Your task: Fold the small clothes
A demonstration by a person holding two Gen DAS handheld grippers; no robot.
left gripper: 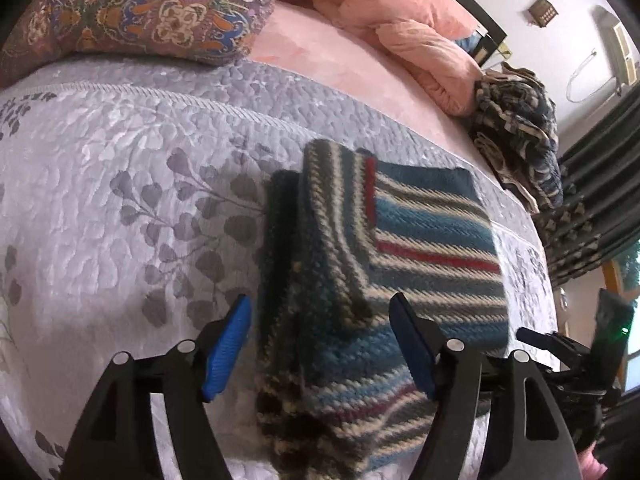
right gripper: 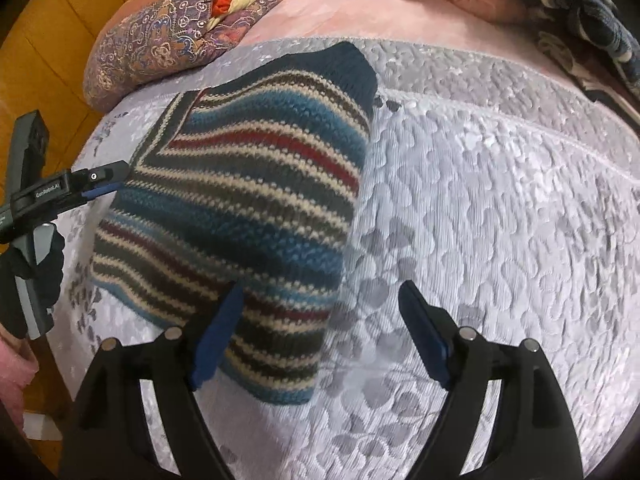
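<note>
Left wrist: patterned pillow (left gripper: 132,8) beyond sweater (left gripper: 400,264).

sweater (left gripper: 420,240): striped in teal, blue, cream, grey-brown and red, with a plain dark teal hem
quilt (left gripper: 120,200): pale lilac, printed with grey leaf sprigs
sheet (left gripper: 320,52): plain pink
pillow (left gripper: 140,8): purple paisley, marked with orange, blue and cream
pads (left gripper: 228,348): blue, set on black frames
glove (right gripper: 32,276): black
</note>
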